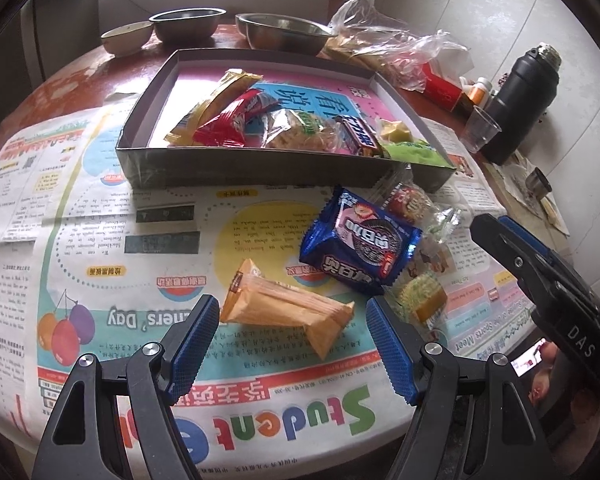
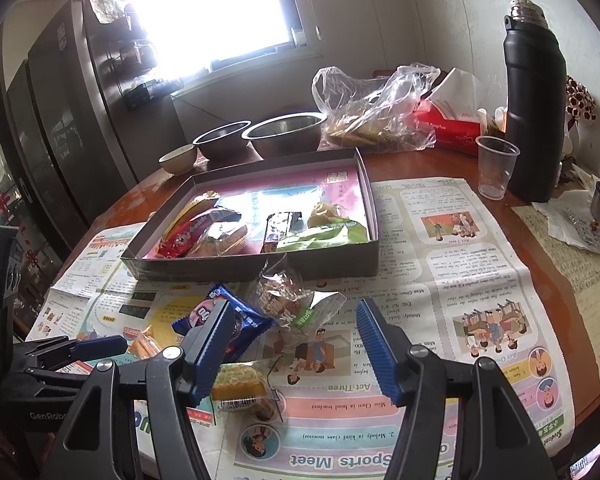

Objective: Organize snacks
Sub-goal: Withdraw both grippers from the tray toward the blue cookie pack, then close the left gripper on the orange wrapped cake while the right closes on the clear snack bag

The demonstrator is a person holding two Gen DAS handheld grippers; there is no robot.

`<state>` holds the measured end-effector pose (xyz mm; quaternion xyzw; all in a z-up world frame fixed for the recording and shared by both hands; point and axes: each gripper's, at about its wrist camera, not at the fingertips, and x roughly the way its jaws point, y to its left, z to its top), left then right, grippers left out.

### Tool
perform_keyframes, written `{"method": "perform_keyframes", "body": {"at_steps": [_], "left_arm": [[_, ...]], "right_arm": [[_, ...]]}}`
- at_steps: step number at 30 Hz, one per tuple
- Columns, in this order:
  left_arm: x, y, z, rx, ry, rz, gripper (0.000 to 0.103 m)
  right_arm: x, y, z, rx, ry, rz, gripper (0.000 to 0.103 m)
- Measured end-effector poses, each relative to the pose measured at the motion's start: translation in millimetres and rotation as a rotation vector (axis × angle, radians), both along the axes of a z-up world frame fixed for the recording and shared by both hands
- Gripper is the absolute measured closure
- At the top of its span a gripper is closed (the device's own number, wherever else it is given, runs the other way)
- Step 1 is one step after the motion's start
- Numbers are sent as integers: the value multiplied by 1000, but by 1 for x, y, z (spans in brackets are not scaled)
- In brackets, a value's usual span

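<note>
A shallow grey box [image 1: 280, 168] [image 2: 252, 268] on the newspaper holds several wrapped snacks. In front of it lie loose snacks: an orange packet [image 1: 288, 312] [image 2: 144, 344], a blue cookie packet [image 1: 360, 240] [image 2: 240, 316], a clear-wrapped red snack [image 1: 408, 200] [image 2: 284, 300] and a yellow-green wrapped cake [image 1: 424, 300] [image 2: 240, 388]. My left gripper [image 1: 292, 304] is open and hovers low over the orange packet, a finger on either side, pads not pressing it. My right gripper [image 2: 296, 308] is open with nothing in it, above the clear-wrapped snack and the cake.
Three bowls [image 1: 188, 24] stand behind the box, next to a clear plastic bag [image 2: 372, 108] and a red tissue box [image 2: 448, 128]. A black flask [image 2: 536, 104] and a plastic cup [image 2: 496, 168] stand at the right. Newspaper [image 1: 140, 240] covers the round table.
</note>
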<state>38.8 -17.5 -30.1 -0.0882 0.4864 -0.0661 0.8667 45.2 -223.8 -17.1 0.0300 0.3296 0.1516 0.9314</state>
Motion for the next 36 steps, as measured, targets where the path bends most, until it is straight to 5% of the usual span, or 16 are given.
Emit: {"method": "perform_keyframes", "body": {"at_steps": [36], "left_arm": [[30, 9, -15, 58, -8, -52, 26]], "right_arm": [[60, 17, -39, -58, 118, 48, 35]]}}
